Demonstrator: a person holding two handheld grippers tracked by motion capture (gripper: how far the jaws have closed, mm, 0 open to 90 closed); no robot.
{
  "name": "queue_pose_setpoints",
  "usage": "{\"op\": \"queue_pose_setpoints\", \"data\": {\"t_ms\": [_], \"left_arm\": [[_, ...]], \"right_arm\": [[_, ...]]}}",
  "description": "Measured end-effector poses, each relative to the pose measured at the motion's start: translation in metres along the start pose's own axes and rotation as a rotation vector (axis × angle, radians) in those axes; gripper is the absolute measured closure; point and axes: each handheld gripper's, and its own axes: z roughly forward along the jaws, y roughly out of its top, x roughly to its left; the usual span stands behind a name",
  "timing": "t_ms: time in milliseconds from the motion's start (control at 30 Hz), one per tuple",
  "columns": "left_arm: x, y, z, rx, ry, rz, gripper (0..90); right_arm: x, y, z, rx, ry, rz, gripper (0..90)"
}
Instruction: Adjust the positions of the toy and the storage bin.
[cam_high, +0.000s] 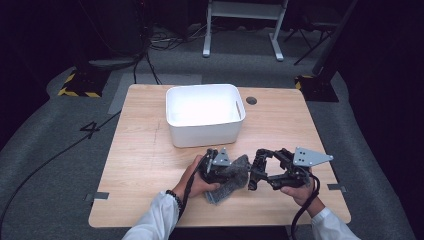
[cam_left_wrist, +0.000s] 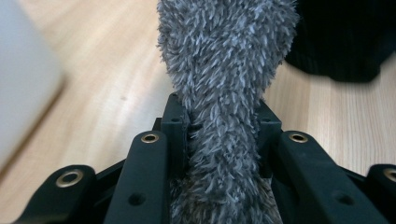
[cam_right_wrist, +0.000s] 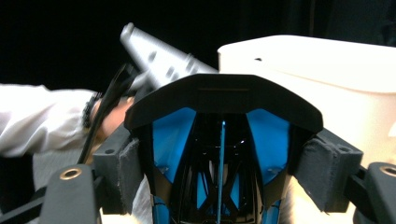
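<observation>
Near desk's front edge, our left gripper (cam_left_wrist: 223, 133) clamped grey cloth (cam_left_wrist: 224, 70); right gripper (cam_right_wrist: 223, 163) pinched black-blue tool (cam_right_wrist: 223, 140). Judged risk: cloth snagging tool, missing bin (cam_high: 205, 131).

A white bin (cam_high: 205, 120) stands on the wooden surface (cam_high: 140, 160) near the middle of its far edge; a small dark round hole (cam_high: 251, 100) sits just to its right, close to that edge; on the grey floor (cam_high: 45, 150) beyond the far left corner lies a yellow-and-black striped base (cam_high: 80, 84); a white frame (cam_high: 245, 25) stands farther back.
</observation>
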Motion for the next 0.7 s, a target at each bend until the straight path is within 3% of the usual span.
{"op": "queue_pose_setpoints", "data": {"t_ms": [133,267,433,633,700], "left_arm": [[0.003,0.002,-0.008,-0.049,0.012,-0.031,67.1],[0.000,0.003,-0.009,-0.070,-0.021,-0.002,67.0],[-0.010,0.003,0.001,-0.029,-0.082,0.051,67.0],[-0.019,0.001,0.014,0.035,-0.190,0.120,67.0],[-0.023,0.001,0.016,0.050,-0.207,0.141,67.1]], "right_arm": [[0.006,-0.003,0.009,0.024,0.045,-0.009,25.2],[0.010,-0.005,0.014,0.034,0.073,-0.014,25.3],[0.009,-0.004,0.012,0.020,0.068,-0.012,25.3],[0.002,0.000,0.000,-0.023,0.026,0.010,25.3],[-0.001,0.001,-0.004,-0.035,0.015,0.019,25.3]]}}
